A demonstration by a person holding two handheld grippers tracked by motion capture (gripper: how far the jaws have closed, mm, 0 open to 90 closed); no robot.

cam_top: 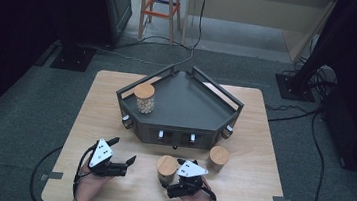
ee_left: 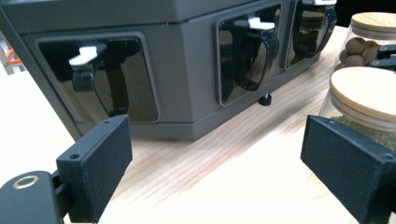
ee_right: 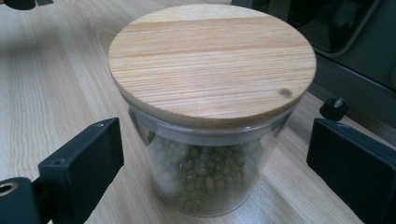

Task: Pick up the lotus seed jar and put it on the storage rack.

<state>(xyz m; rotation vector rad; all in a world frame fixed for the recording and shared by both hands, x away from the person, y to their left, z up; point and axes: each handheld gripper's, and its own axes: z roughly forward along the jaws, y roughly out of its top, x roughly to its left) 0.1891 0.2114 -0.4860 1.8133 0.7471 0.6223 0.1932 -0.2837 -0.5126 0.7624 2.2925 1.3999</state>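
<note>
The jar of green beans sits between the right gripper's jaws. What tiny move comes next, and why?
Probably close the right gripper on the jar of green beans. Its jaws stand open on either side of the glass, not touching it, and the jar rests on the table with its wooden lid on, so a squeeze should grip it.

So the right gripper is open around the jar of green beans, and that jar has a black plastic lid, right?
Not quite. The right gripper is open around the jar of green beans, but its lid is light wood, not black plastic. The right gripper view shows the wood grain clearly.
</note>
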